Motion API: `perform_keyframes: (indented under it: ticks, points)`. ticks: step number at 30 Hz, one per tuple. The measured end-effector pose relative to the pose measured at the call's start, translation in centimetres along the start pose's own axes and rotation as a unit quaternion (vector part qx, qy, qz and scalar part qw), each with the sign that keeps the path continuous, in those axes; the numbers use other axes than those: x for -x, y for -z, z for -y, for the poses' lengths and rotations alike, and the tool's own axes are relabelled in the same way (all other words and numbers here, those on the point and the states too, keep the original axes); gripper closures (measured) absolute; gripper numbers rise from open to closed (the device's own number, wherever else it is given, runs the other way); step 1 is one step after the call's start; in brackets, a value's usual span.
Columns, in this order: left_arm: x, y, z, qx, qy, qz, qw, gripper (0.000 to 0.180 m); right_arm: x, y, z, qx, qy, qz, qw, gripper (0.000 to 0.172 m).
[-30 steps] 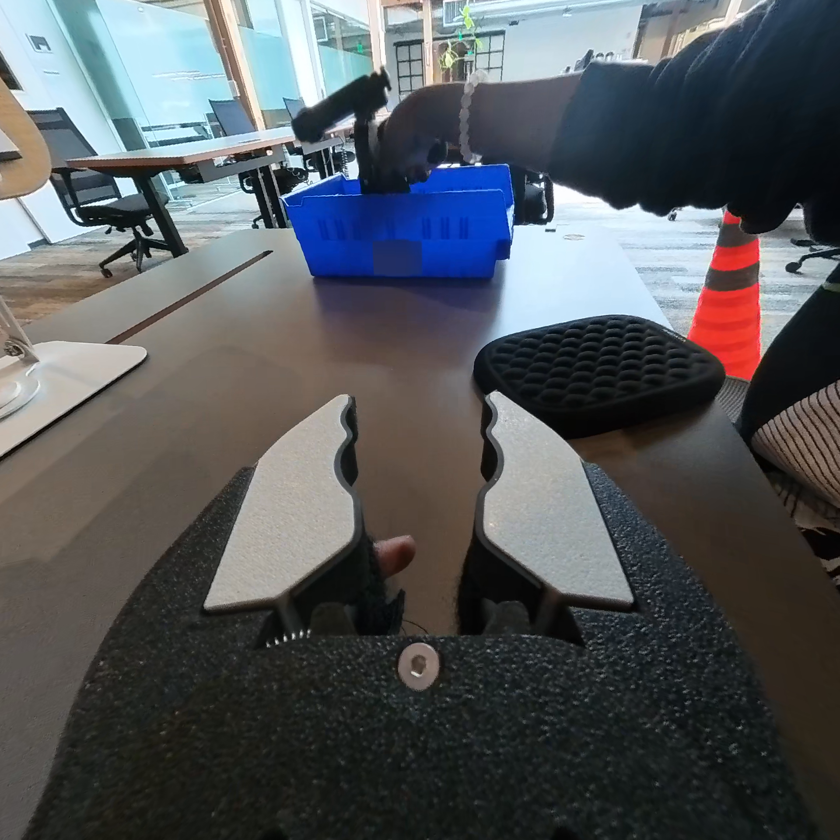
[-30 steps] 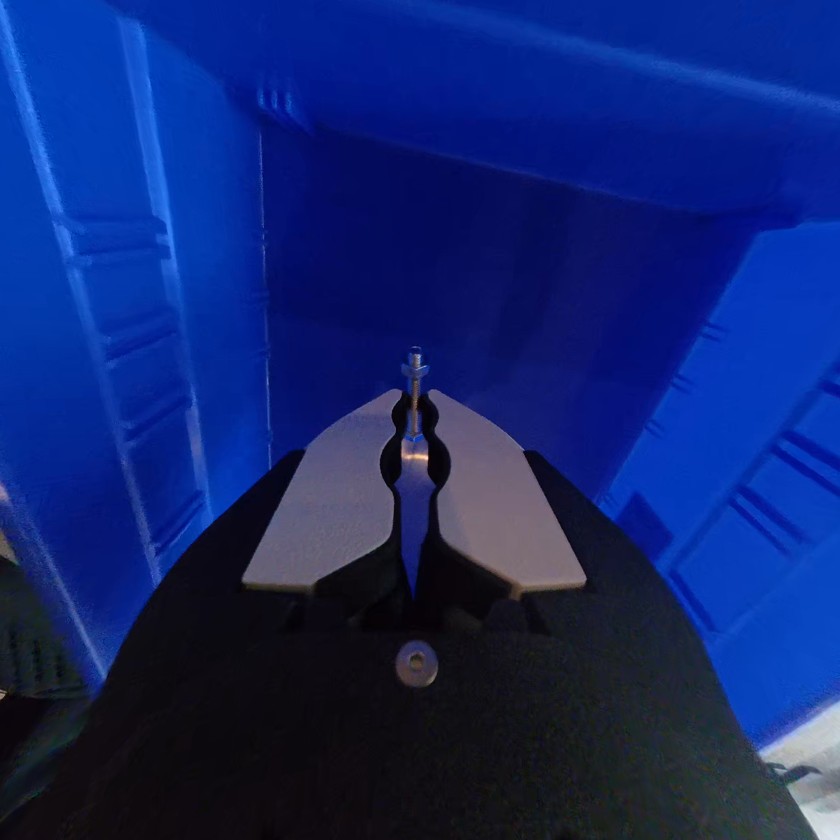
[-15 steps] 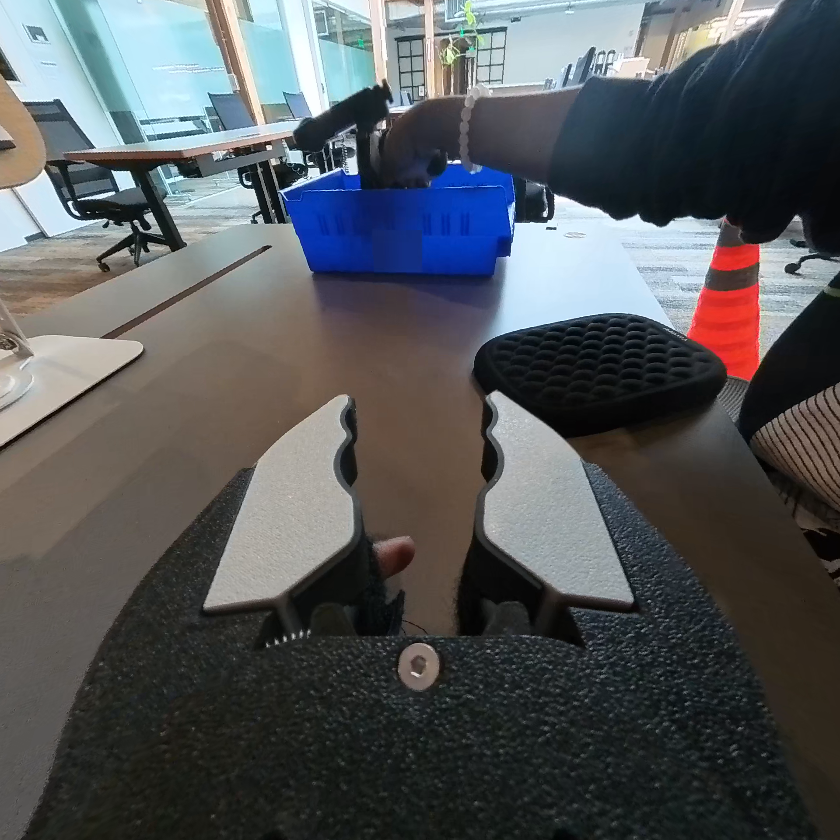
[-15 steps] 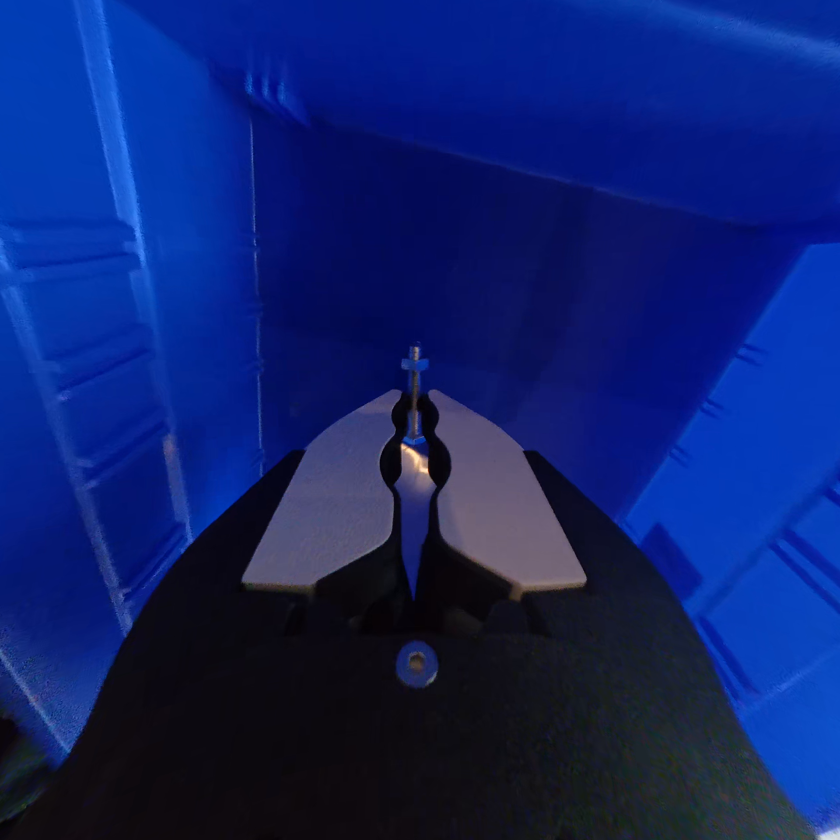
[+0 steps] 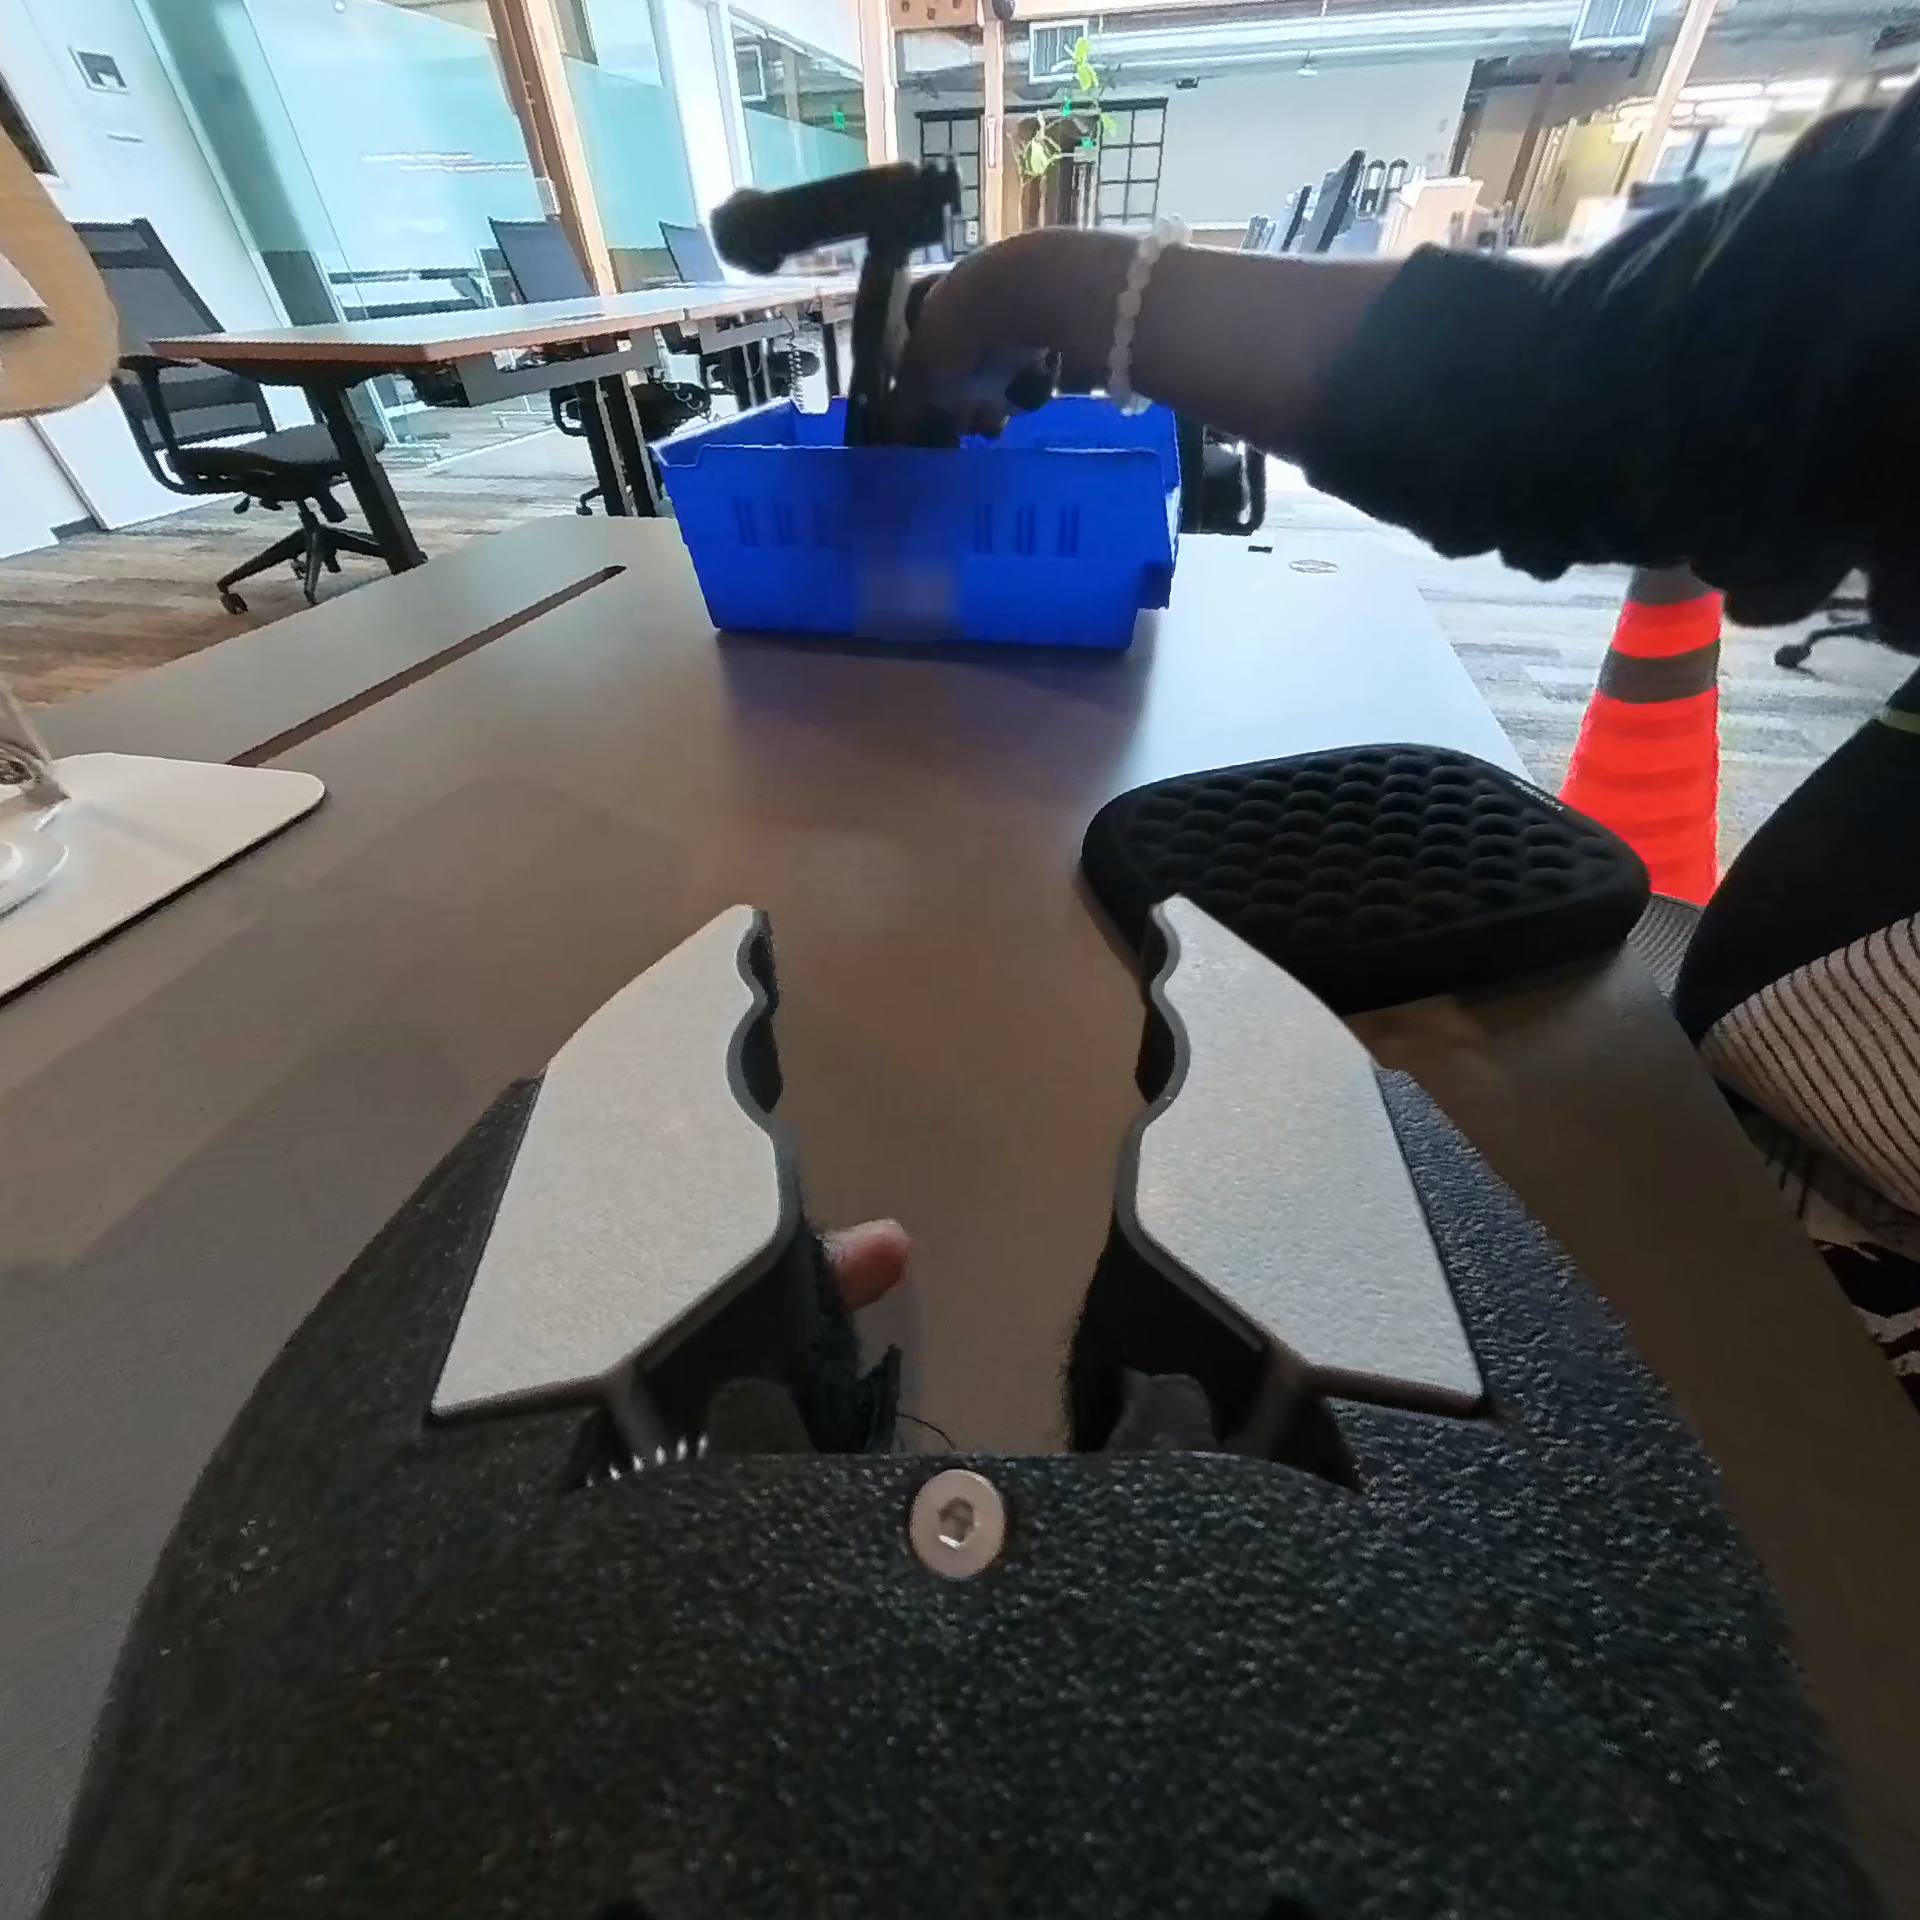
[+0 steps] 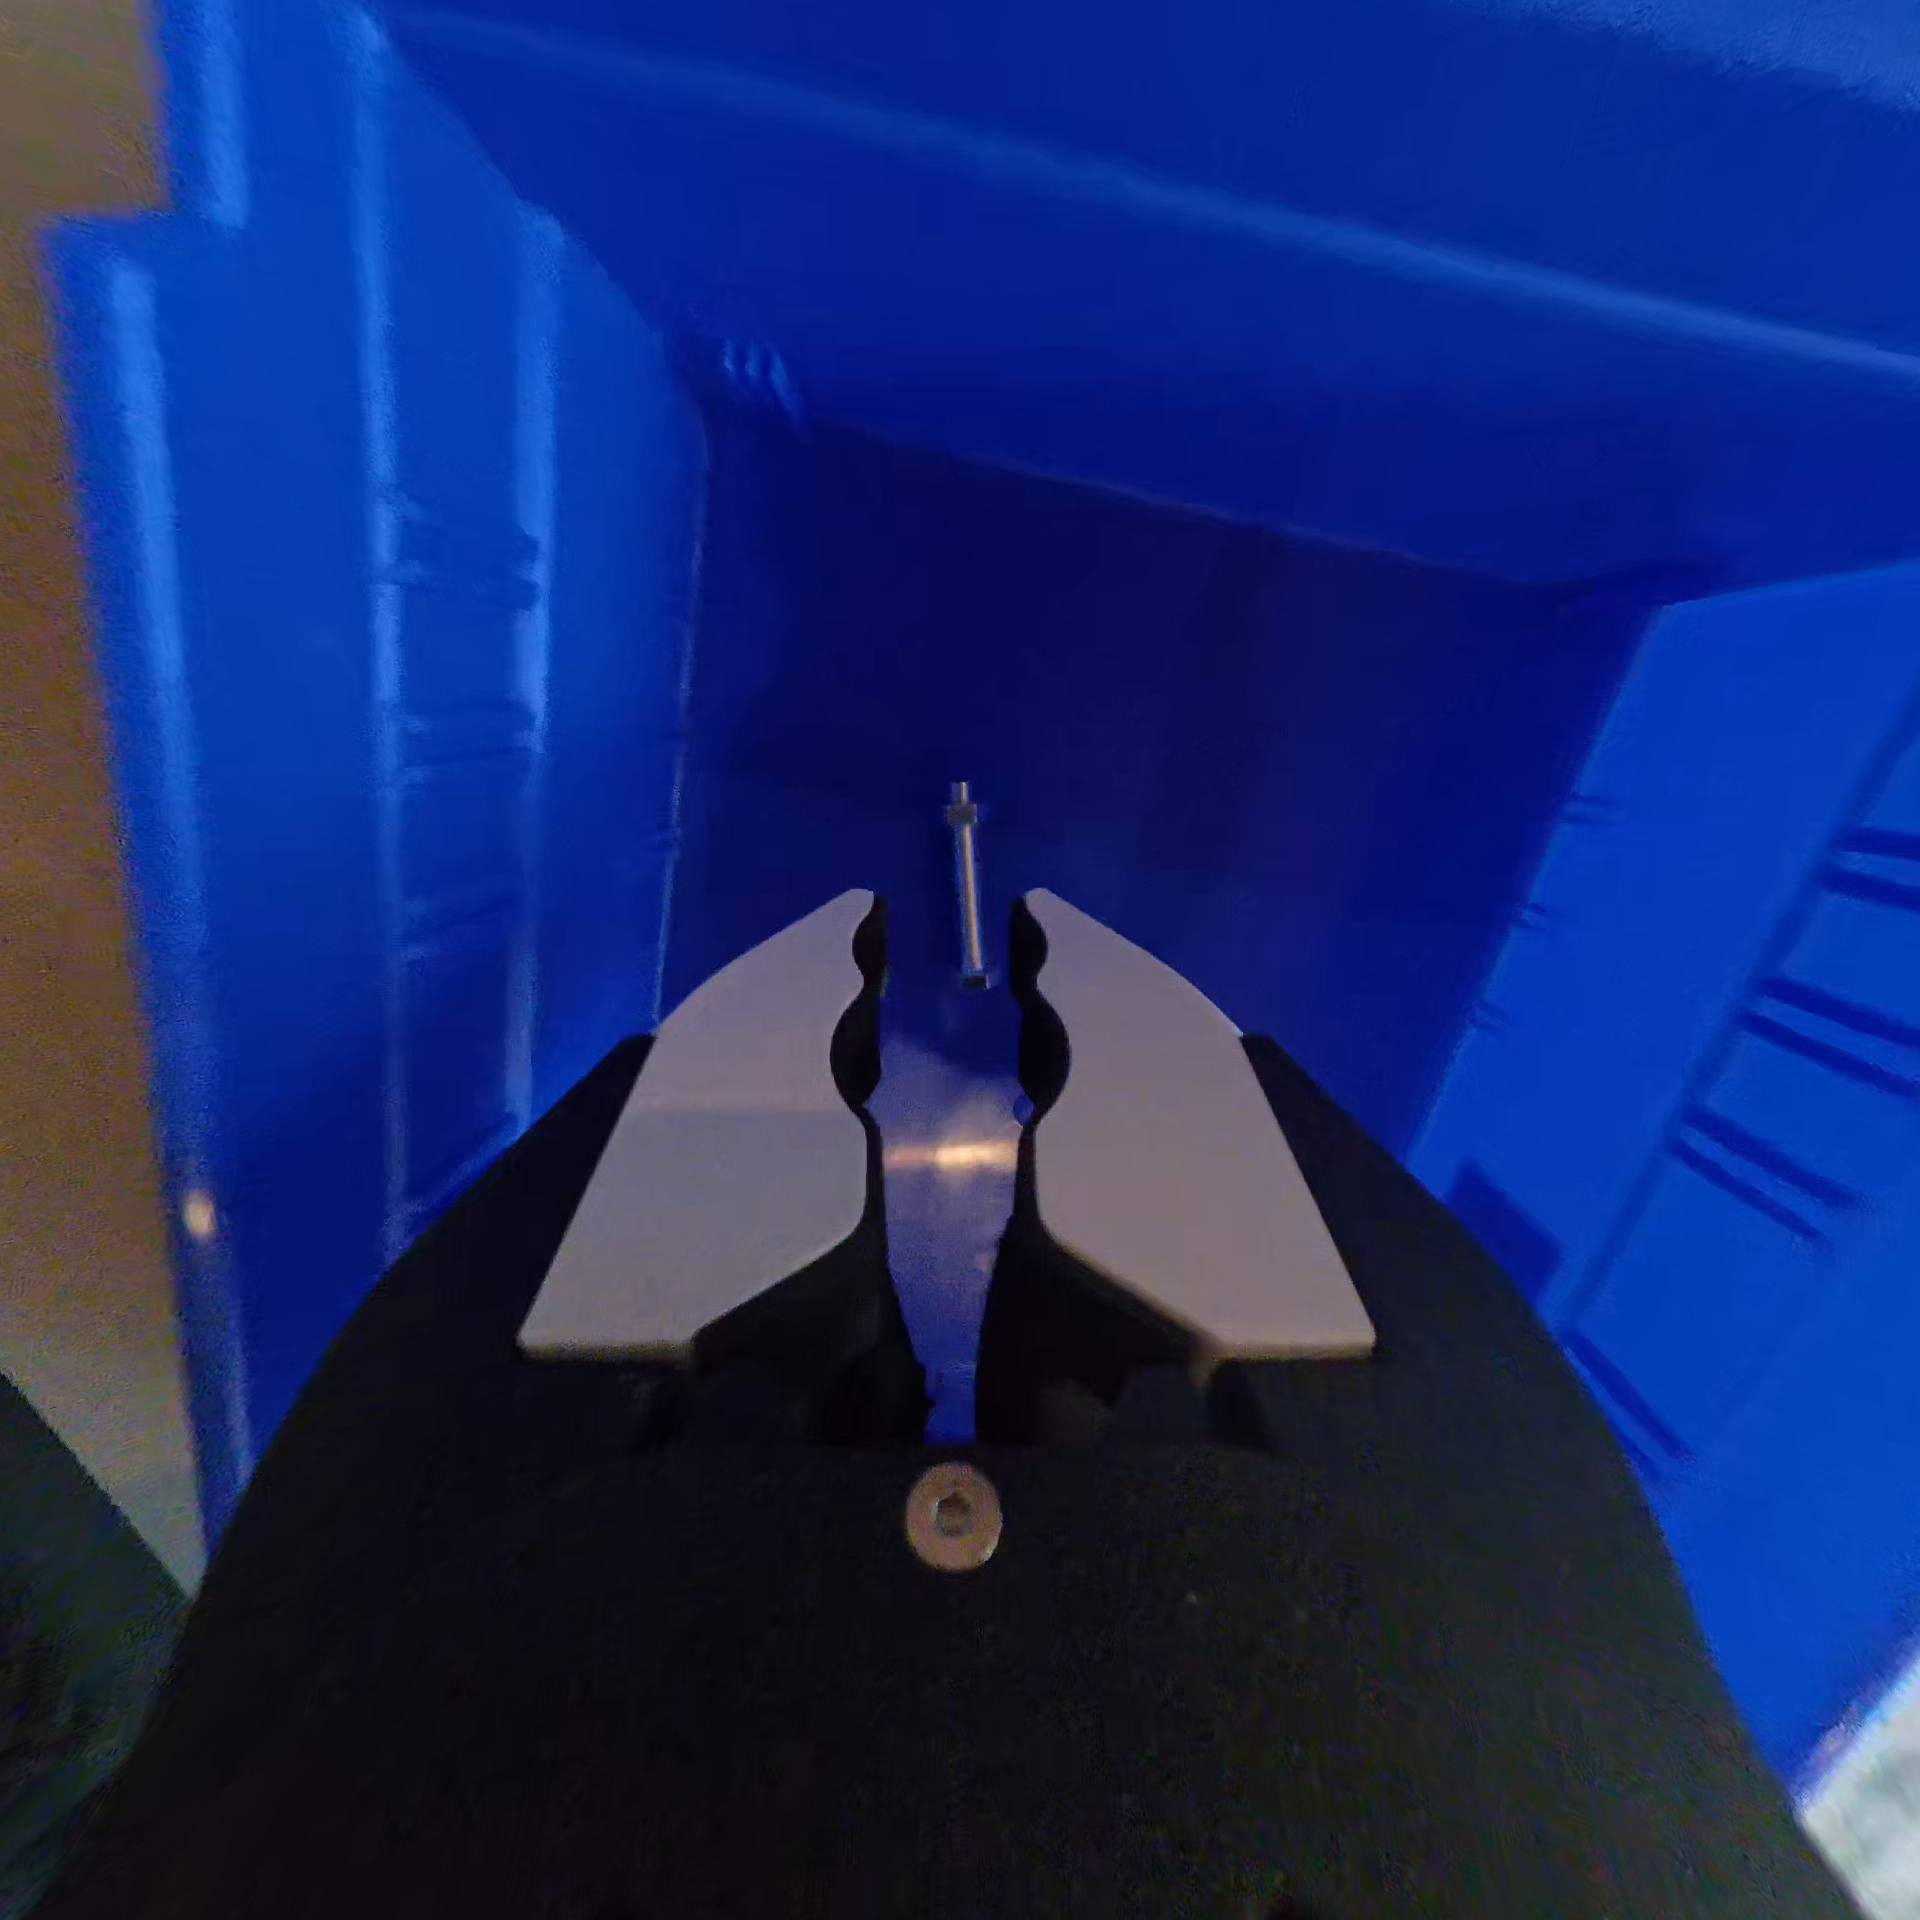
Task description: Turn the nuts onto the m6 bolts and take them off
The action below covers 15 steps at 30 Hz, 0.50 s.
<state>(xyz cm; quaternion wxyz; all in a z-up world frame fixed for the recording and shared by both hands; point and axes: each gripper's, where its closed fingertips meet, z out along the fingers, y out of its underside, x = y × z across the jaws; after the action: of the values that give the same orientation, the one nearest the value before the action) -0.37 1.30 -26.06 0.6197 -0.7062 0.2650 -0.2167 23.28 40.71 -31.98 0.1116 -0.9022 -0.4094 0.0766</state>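
My right gripper [image 6: 948, 904] points down inside a blue bin [image 5: 1039, 561] that stands at the far end of a dark table [image 5: 520, 883]. Its two grey fingers [image 6: 769, 1091] stand apart, and a slim silver bolt [image 6: 968, 894] with a nut [image 6: 960, 812] threaded near its far end lies on the bin floor between and just past the tips, with blue showing on both sides, so nothing is gripped. My left gripper [image 5: 956, 925] hangs low over the near end of the table, well away from the bin, its fingers spread wide around bare tabletop; a black honeycomb pad [image 5: 1371, 862] lies just to its right. I judge that the assembled bolt is being set down in the bin, which closes one round of threading. Next, I would lift the right gripper clear of the bin walls without nudging the bolt, then fetch fresh parts, though none show here.
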Motion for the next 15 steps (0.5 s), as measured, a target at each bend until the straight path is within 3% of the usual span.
perform_keyframes:
  ticks: [8, 15]
  points:
    - [0.4, 0.2, 0.4, -0.006, 0.01, 0.01, 1.0, 0.11, 3.2, 6.4, 1.6, -0.206, 0.027, -0.033, 0.978, 0.142]
    - [0.8, 0.4, 0.7, -0.012, 0.019, 0.021, 1.0, 0.108, 8.1, 13.3, 0.8, -0.393, 0.033, -0.069, 0.916, 0.122]
